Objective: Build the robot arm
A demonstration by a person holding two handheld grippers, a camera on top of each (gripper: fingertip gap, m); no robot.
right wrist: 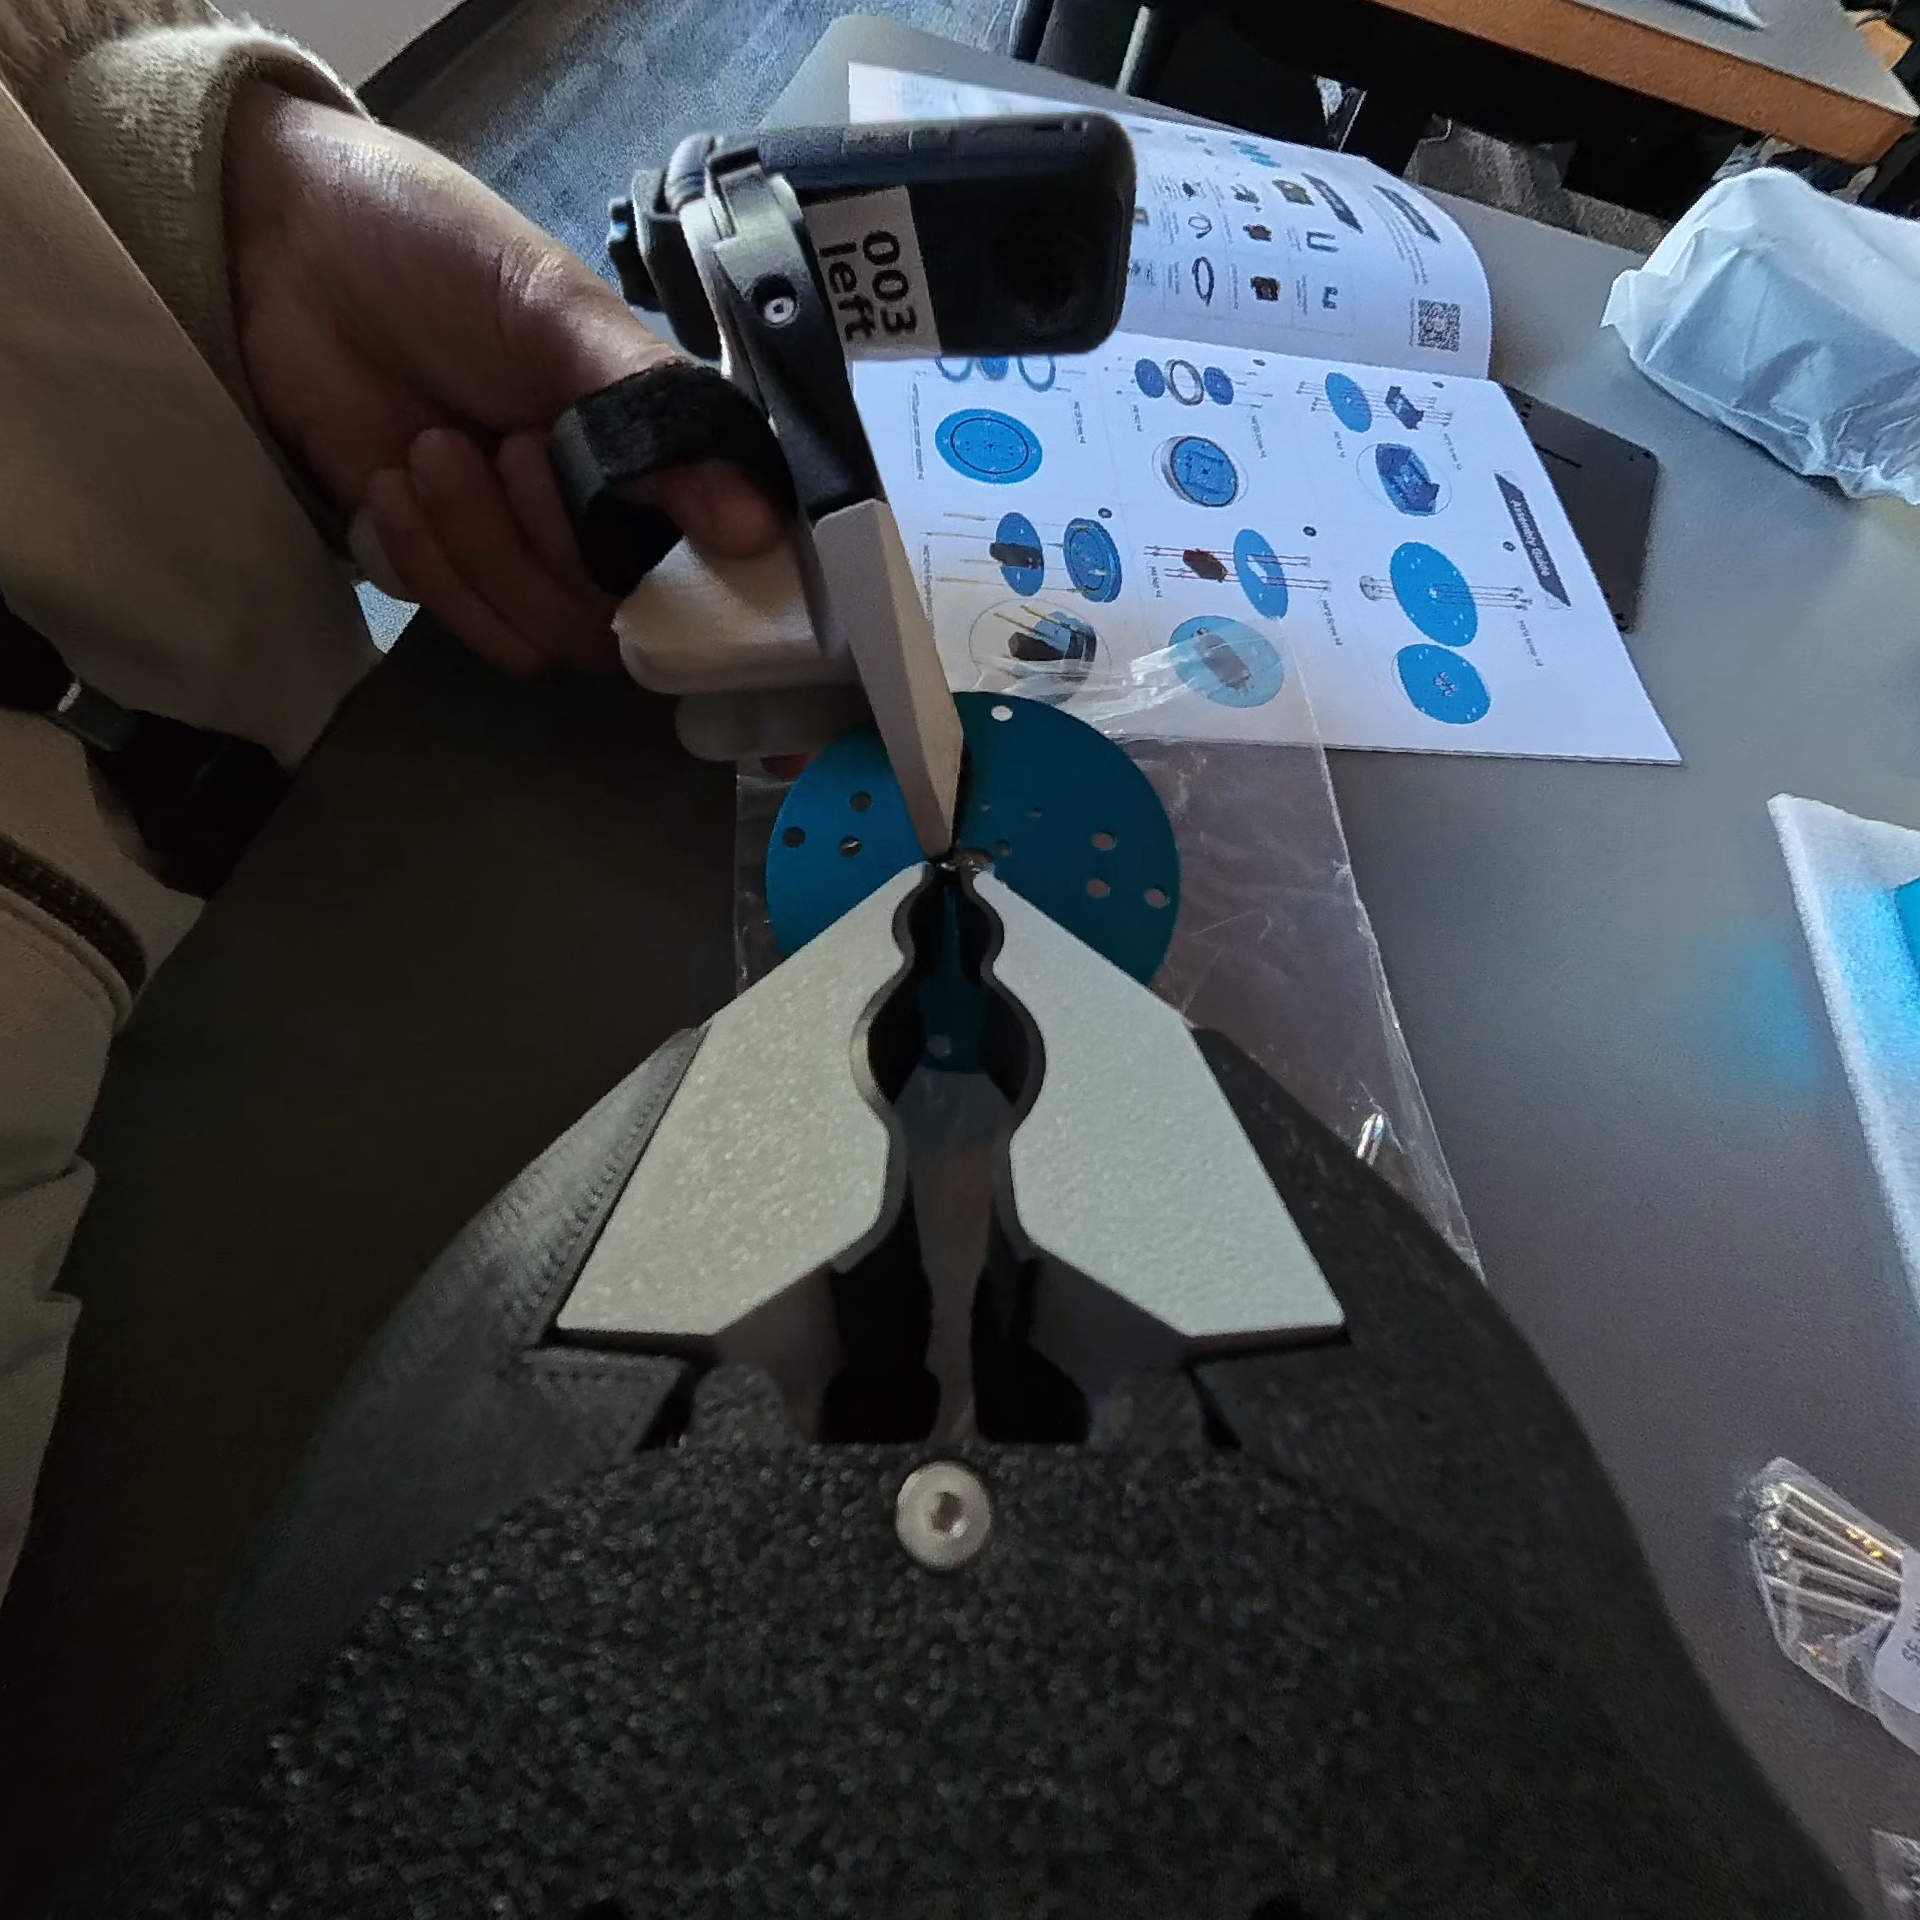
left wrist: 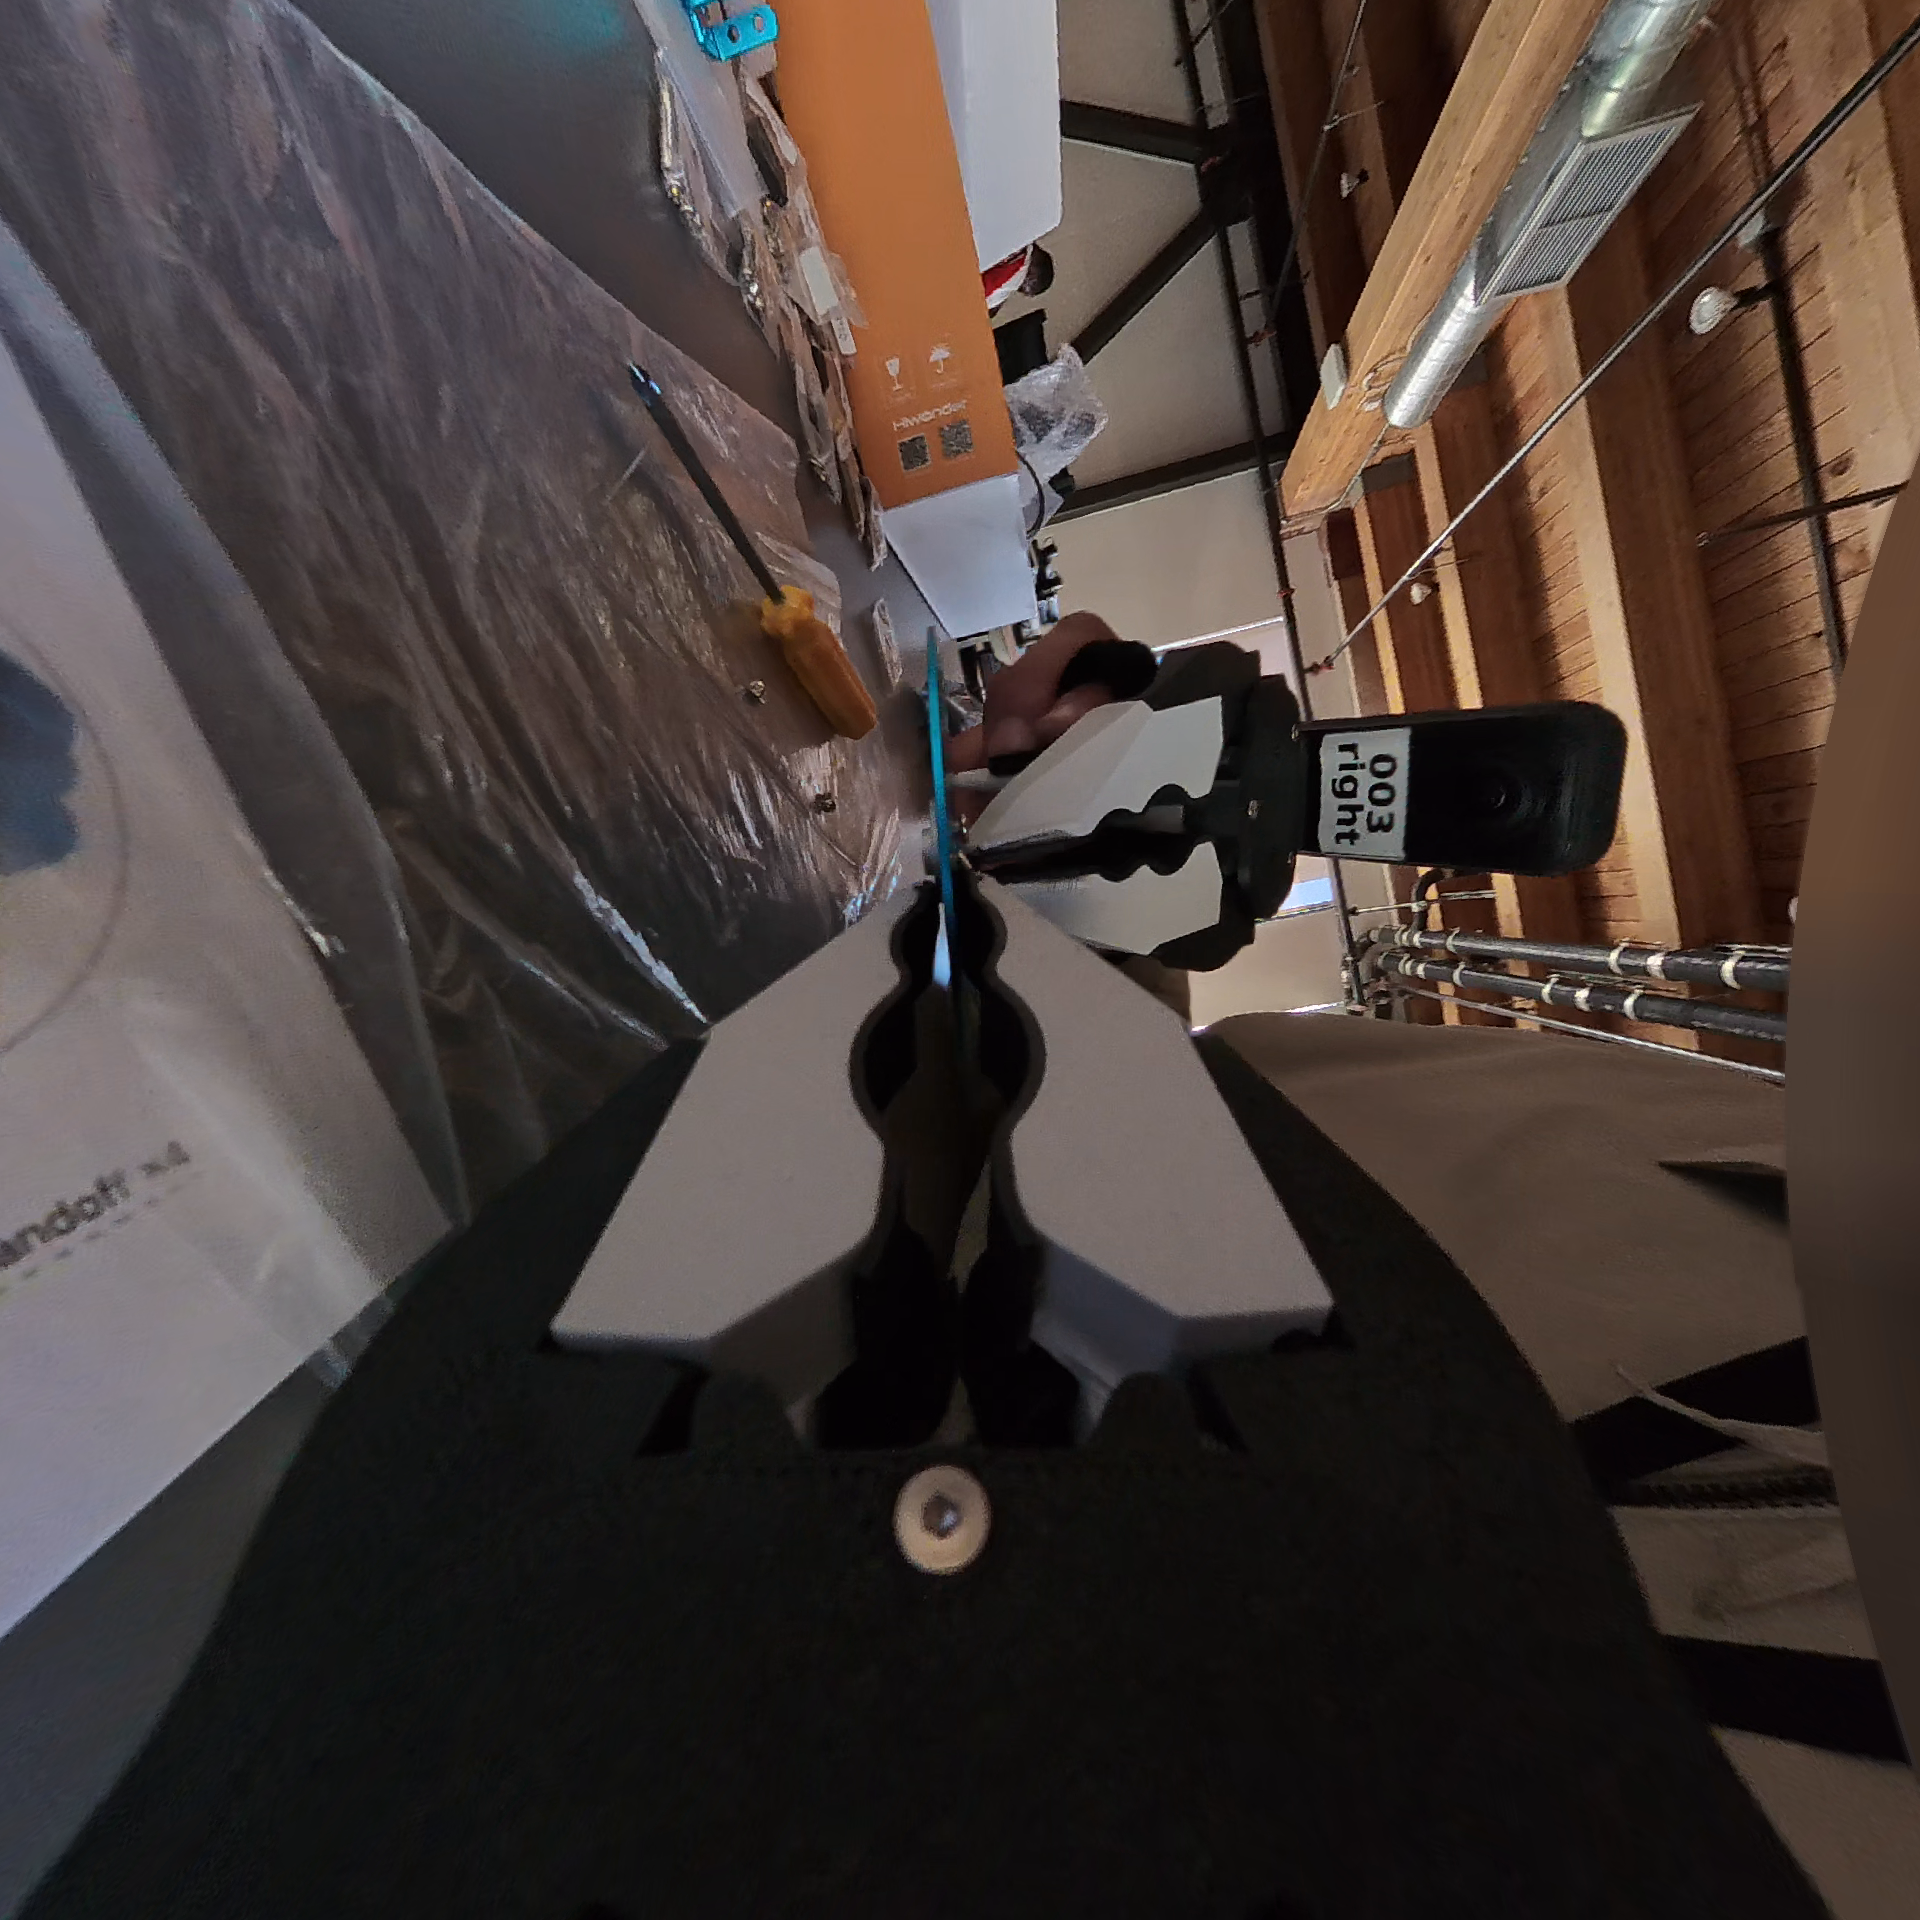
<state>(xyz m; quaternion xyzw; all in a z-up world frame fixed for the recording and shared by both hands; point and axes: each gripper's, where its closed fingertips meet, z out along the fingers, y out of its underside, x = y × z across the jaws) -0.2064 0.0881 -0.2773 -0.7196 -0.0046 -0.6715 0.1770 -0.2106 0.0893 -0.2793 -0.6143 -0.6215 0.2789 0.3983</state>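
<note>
My left gripper [left wrist: 948, 914] is clamped edge-on across a thin blue disc [right wrist: 1049, 821], which I hold up above the grey table [right wrist: 1621, 935]. In the left wrist view the disc [left wrist: 938, 758] appears only as a narrow blue sliver running out past the fingertips. In the right wrist view its flat face shows: round, matte blue metal, pierced by several small round holes scattered to either side of centre and one near the far rim.

My right gripper [right wrist: 948, 871] is pinched down on a very small metallic part at the disc's face, near its centre; I cannot tell what the part is. The two grippers' tips meet almost at the same spot, at right angles to each other. In the left wrist view the right gripper [left wrist: 971, 854] comes in from the right.

Under the disc lies a clear plastic bag [right wrist: 1278, 935]. Beyond it, an open instruction sheet [right wrist: 1299, 499] with blue diagrams. On the near right, a small bag of screws [right wrist: 1829, 1579]. A yellow-handled screwdriver [left wrist: 790, 634] lies on the table farther off, beside an orange box [left wrist: 894, 239].
</note>
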